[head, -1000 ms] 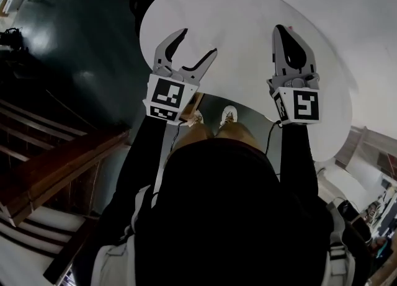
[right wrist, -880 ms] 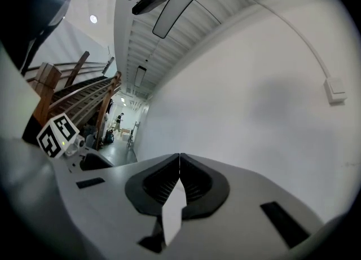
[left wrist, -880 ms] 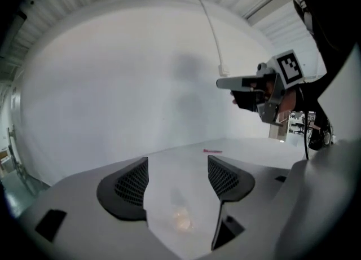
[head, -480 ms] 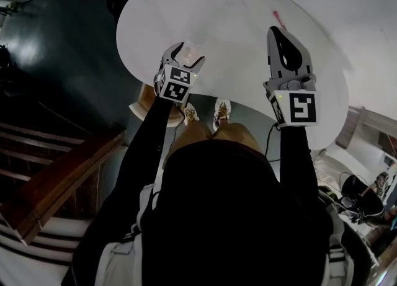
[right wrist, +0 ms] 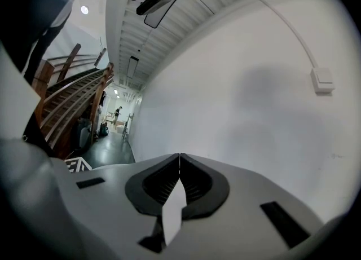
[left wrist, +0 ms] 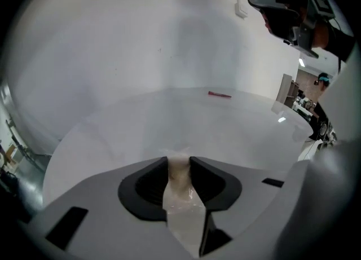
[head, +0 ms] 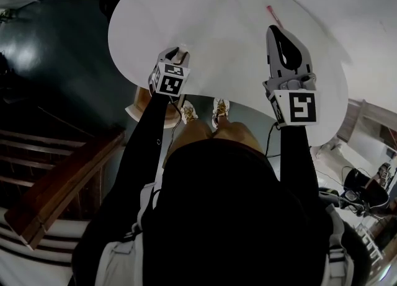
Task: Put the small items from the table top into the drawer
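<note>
Left gripper [head: 177, 54] has dropped from above the table [head: 236, 36] down onto it, and its jaws have just been closing from wide. They now pinch a small pale item [left wrist: 179, 170], which fills the gap between the pads. Item sits on the table close to the near edge, left side. Looks like a grasp just made, lift not started.

Right gripper [head: 277, 30] has drifted only slightly. Claw pressed together, nothing in it, held above the table and pointing roughly level at the wall.

Second small thing: red stick [head: 271, 12] lies on the far side, well apart from the held item, just past the right gripper's tip. Probably next pick.

Drawer isn't clearly in any view. Some tan shape [head: 144, 102] shows below the near-left edge, can't tell what it is.

Room: table otherwise bare, so a straight lift has nothing to hit. Near edge is right behind the left gripper, person's legs just below it. Stairs and rail off to the left, well apart.
</note>
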The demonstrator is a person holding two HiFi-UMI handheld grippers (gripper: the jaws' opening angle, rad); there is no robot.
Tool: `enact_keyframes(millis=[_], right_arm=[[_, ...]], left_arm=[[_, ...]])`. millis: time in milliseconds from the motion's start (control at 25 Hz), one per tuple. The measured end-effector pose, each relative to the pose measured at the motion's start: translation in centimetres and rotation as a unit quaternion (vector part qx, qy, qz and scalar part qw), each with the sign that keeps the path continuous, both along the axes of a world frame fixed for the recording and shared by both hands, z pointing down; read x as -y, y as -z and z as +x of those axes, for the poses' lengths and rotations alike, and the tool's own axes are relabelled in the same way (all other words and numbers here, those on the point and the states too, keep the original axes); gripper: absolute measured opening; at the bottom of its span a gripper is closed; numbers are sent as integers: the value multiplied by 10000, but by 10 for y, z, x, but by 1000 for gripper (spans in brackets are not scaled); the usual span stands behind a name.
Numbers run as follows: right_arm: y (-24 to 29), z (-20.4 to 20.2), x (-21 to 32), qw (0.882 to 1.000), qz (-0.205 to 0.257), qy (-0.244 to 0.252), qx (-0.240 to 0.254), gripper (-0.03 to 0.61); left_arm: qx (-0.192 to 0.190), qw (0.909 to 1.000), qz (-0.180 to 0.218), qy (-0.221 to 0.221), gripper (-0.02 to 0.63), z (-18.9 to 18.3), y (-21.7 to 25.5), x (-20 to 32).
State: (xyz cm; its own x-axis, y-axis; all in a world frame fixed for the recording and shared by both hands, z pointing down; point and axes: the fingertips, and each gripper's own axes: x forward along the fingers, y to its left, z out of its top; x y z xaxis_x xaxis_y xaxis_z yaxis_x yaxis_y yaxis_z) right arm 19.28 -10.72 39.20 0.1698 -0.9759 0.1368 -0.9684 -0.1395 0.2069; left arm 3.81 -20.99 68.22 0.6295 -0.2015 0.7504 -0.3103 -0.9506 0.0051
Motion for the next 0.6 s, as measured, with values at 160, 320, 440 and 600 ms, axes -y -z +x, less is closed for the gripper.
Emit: enact_keyframes(millis=[160, 320, 440, 600], right_arm=[[1, 0, -1, 10000, 9, 0, 8, 26], [1, -7, -5, 10000, 61, 43, -13, 26], [6, -11, 0, 9999, 97, 114, -46, 26], [14, -21, 8, 9995, 204, 233, -50, 26]], left_arm=[[15, 9999, -102, -100, 117, 0, 4, -4], [-67, 9999, -112, -25, 117, -6, 11, -10], [-301, 9995, 14, 3, 117, -3, 38, -8], [-755, 9967, 311, 23, 115, 2, 87, -5]])
